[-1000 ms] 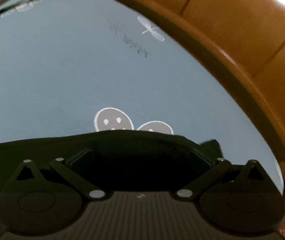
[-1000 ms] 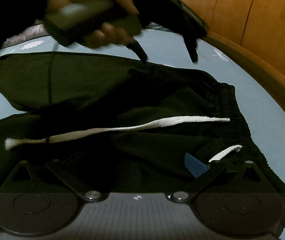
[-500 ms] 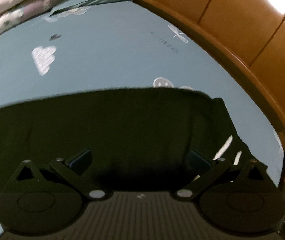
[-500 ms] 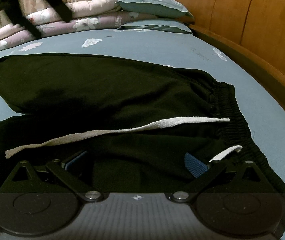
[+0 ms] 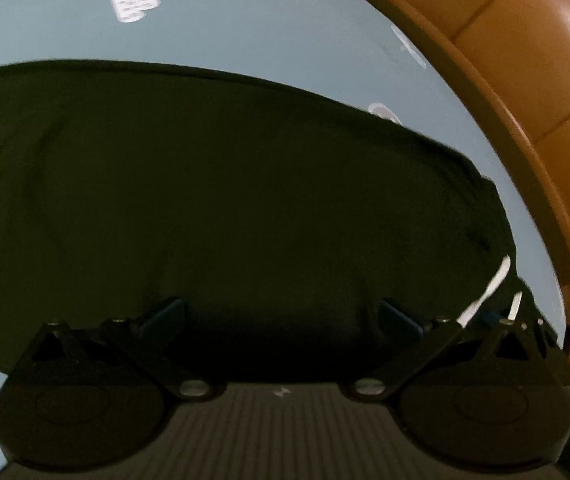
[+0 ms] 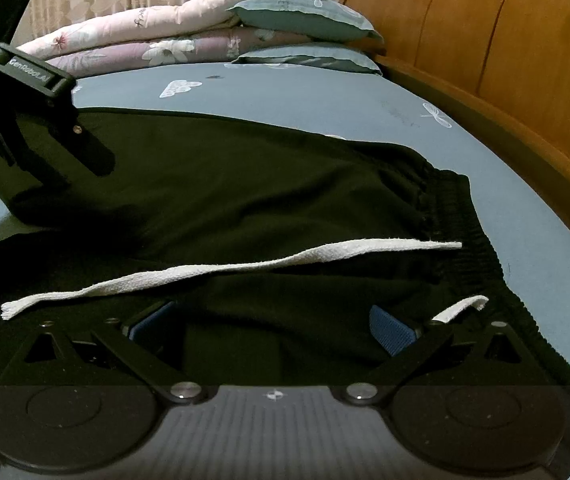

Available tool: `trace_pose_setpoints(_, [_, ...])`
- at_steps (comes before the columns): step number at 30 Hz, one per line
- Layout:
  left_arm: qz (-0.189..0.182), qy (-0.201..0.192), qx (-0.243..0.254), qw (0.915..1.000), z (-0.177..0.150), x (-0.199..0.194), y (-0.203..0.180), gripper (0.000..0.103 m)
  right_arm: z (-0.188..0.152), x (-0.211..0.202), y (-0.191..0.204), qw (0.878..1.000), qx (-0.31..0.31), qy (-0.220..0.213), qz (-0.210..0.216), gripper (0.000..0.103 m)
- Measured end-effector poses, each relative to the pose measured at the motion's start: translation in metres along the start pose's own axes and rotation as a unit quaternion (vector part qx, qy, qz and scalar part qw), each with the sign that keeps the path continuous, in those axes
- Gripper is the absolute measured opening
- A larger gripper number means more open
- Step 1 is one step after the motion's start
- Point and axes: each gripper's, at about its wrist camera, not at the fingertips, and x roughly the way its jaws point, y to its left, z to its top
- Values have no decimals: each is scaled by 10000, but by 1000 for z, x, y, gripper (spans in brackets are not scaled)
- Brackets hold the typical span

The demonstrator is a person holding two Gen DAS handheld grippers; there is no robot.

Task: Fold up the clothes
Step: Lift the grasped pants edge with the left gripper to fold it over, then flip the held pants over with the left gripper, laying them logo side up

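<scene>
Black trousers (image 6: 245, 184) are spread on the bed (image 6: 305, 92) for folding; both claws (image 5: 281, 316) (image 6: 273, 328) are held wide apart, nothing pinched.

Black fabric trousers (image 6: 245, 184) lie spread on the blue printed bedsheet (image 6: 325, 96), elastic waistband toward the orange wooden headboard (image 6: 525, 60). A white flat drawstring (image 6: 225, 272) trails across them away from the waistband. The right gripper (image 6: 277, 326), jaws apart, sits over the trousers; the left gripper (image 6: 81, 164) hangs above their far end.
</scene>
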Motion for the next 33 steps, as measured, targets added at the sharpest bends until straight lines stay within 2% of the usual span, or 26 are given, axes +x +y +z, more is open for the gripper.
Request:
trace_pose_setpoints(2, [135, -94, -107, 9998, -1, -7, 14, 102, 0, 1, 0, 10000, 1, 0, -2, 103])
trace_pose_setpoints(6, [628, -355, -473, 9963, -1, -26, 43, 102, 0, 1, 0, 10000, -11, -5, -15, 103])
trace_pose_setpoints(8, [443, -503, -660, 9956, -3, -33, 48, 102, 0, 2, 0, 10000, -20, -9, -25, 103])
trace_pose_setpoints(11, [37, -576, -479, 9972, -8, -33, 37, 102, 0, 2, 0, 10000, -23, -17, -33, 103])
trace_pose_setpoints(12, [19, -588, -361, 9976, -10, -31, 32, 102, 0, 2, 1, 10000, -26, -19, -36, 103])
trace_pose_setpoints(15, [168, -449, -222, 9986, -14, -21, 28, 102, 1, 2, 1, 10000, -23, -21, -32, 103])
trace_pose_setpoints(17, [432, -393, -226, 9980, -16, -19, 31, 102, 1, 2, 0, 10000, -23, -22, -29, 103])
trace_pose_setpoints(19, [591, -442, -329, 9967, -16, -24, 36, 102, 1, 2, 0, 10000, -23, -21, -29, 103])
trace_pose_setpoints(22, [640, -545, -414, 9956, -18, -36, 33, 102, 1, 2, 0, 10000, -23, -20, -28, 103])
trace_pose_setpoints(24, [465, -592, -315, 9967, -21, -39, 21, 102, 1, 2, 0, 10000, -33, -23, -39, 103])
trace_pose_setpoints(28, [-181, -629, -4, 9979, -28, -38, -17, 102, 1, 2, 0, 10000, -35, -22, -37, 103])
trace_pose_setpoints(31, [-750, -559, 91, 9956, -31, -29, -47, 102, 1, 3, 0, 10000, -37, -21, -36, 103])
trace_pose_setpoints(33, [-969, -525, 126, 9938, -32, -20, -62, 102, 1, 3, 0, 10000, -38, -20, -35, 103])
